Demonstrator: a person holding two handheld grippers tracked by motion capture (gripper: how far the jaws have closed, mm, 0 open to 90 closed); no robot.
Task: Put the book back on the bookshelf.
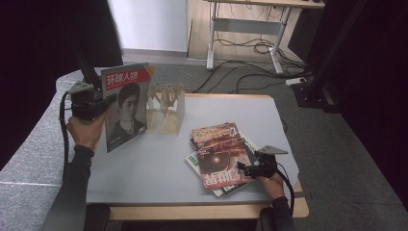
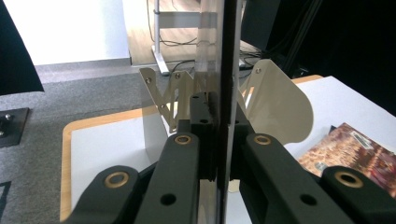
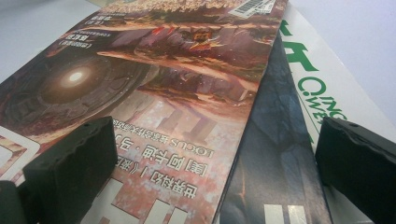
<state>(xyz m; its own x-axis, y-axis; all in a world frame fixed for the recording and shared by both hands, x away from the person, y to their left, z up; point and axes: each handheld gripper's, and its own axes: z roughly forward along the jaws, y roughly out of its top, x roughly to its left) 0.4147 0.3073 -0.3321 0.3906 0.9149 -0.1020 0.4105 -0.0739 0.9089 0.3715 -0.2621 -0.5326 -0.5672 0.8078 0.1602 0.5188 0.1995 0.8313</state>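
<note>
Left claw [image 1: 111,99] clamps a glossy magazine [image 1: 126,106] titled 环球人物, upright at upper left beside the pale slotted rack [image 1: 166,108]; right claw [image 1: 244,169] gapes empty over a reddish sci-fi magazine [image 1: 220,154] reading 世界科幻, lower right on the counter [image 1: 144,168]

Portrait magazine [image 1: 124,106] upright, beside clear rack [image 1: 166,108]

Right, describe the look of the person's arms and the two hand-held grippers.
Both forearms wear dark long sleeves. The left gripper is black, topped by a grey three-cornered plate, with a black cable looping off it. The right gripper matches: black body, grey plate, black cable. Up close, the left gripper's links carry brass-coloured pivot rings; the right's pads are black, blocky, wavy-edged.
</note>
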